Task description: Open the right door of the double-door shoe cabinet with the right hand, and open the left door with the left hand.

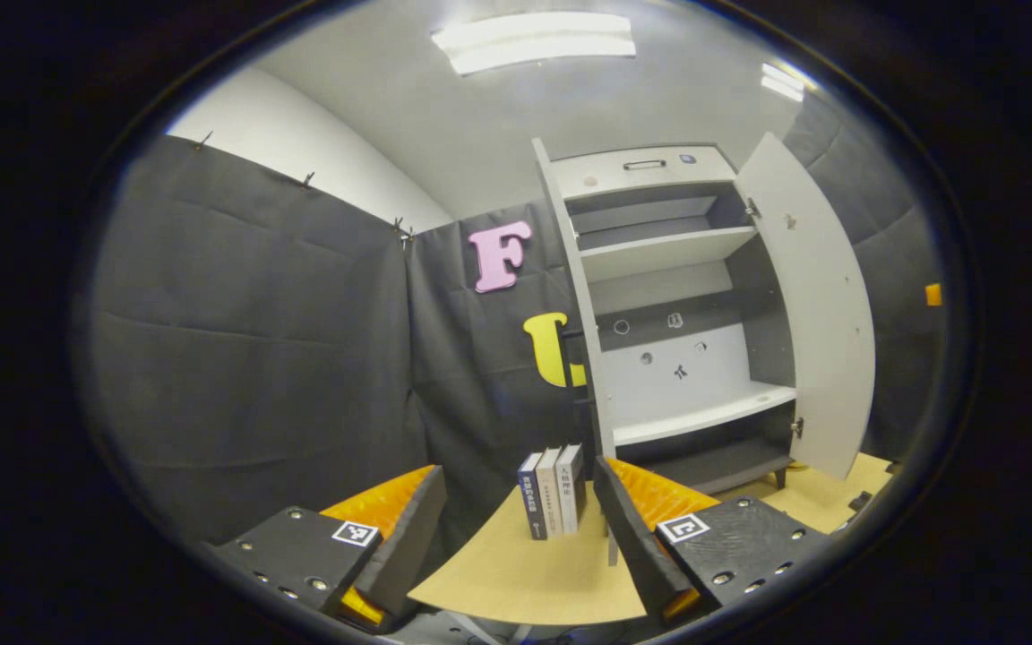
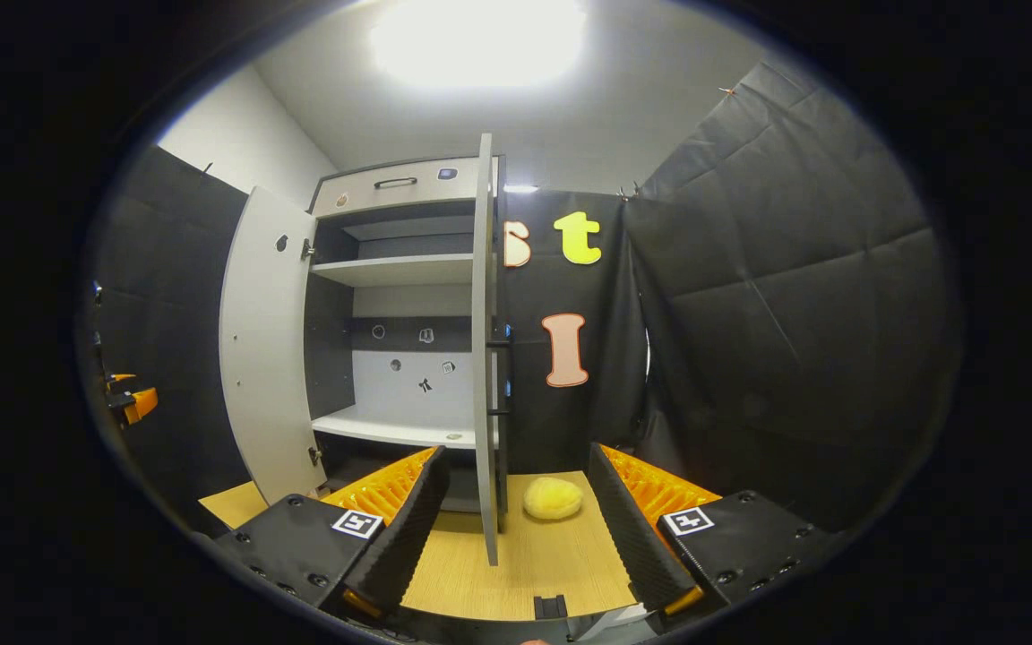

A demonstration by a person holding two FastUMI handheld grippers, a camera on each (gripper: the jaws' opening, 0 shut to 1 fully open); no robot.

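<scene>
Shoe cabinet (image 1: 677,305) is standing at the back of the booth with both doors swung wide, so the opening looks done to me. In the left gripper view, the right door (image 1: 816,305) is hanging out flat-on, while the left door (image 1: 570,296) is showing edge-on. In the right gripper view, the right door (image 2: 484,340) is showing edge-on just ahead, with dark handles on its far face. These doors are looking like stiff, light panels on hinges, best taken by the handle or the free edge. Shelves (image 2: 395,267) inside are lying bare, though the lowest bay is too dark to be sure. Three books (image 1: 552,491) are standing upright at the far edge of the bench (image 1: 516,573); a yellow lump (image 2: 552,498) is resting on the wood beside the door. The left tool (image 1: 520,537) and right tool (image 2: 516,537) are both gaping wide, gripping nothing.
</scene>
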